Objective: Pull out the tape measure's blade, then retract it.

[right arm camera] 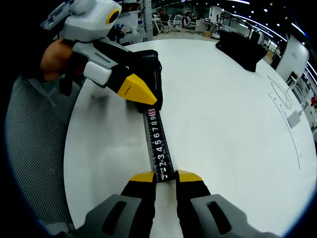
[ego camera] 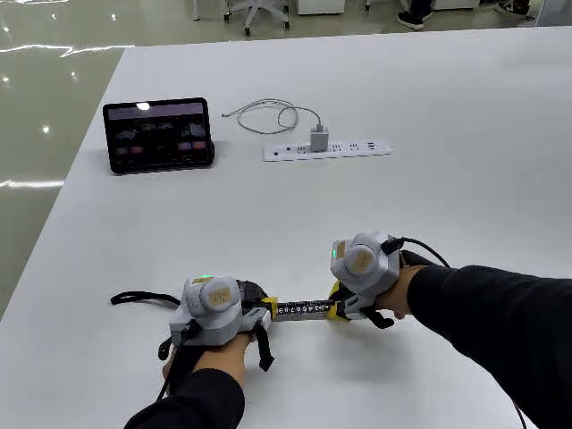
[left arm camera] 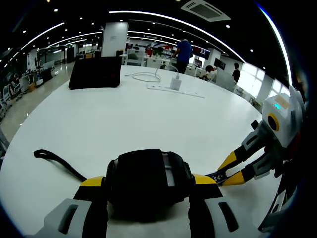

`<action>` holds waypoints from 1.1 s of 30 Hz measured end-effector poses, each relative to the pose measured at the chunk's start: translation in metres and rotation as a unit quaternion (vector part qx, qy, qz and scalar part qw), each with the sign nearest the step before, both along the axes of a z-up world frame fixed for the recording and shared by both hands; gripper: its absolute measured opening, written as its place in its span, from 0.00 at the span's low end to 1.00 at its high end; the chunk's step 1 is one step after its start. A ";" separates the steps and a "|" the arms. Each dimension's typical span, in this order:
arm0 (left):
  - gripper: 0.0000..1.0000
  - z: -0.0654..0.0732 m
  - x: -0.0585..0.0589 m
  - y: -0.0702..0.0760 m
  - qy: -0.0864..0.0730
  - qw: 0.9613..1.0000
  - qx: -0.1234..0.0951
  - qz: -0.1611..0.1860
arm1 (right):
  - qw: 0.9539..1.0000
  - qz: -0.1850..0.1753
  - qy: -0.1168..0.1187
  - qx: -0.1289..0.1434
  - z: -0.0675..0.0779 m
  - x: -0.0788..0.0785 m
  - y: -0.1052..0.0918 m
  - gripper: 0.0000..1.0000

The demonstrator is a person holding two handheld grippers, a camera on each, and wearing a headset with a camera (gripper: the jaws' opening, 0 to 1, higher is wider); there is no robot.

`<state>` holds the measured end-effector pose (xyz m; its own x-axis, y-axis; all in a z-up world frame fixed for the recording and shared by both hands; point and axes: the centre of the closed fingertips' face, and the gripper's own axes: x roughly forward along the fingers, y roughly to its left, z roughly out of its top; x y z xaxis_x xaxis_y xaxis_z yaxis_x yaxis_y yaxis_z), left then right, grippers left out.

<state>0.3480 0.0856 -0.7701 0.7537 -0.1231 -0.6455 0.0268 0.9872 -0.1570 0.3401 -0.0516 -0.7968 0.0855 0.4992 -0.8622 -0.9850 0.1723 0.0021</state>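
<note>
Head view: white workbench (ego camera: pixel 429 134); left gripper (ego camera: pixel 259 310) clenched on black tape measure case (ego camera: pixel 251 292); short dark numbered blade (ego camera: pixel 299 309) spans from case to right gripper (ego camera: pixel 338 310). Left gripper view: case wedged between own jaws, black wrist strap (left arm camera: pixel 54 159) lying on tabletop. Right gripper view: own jaws pinch blade's end.

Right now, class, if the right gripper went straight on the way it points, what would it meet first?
Shut on the blade, the right gripper points along it toward the tape measure case held in the left gripper. It would probably meet that case first, though depth is uncertain.
</note>
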 end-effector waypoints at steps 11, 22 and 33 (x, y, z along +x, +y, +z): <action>0.61 0.000 -0.001 0.001 -0.002 1.000 -0.001 0.002 | 1.000 0.004 0.000 0.003 0.001 0.000 0.006 0.11; 0.61 0.000 0.000 0.001 0.002 1.000 -0.003 0.001 | 1.000 0.006 -0.004 0.005 0.002 -0.002 0.013 0.11; 0.61 0.000 -0.001 0.001 0.004 1.000 -0.010 -0.001 | 1.000 0.010 -0.008 0.012 0.002 -0.005 0.025 0.11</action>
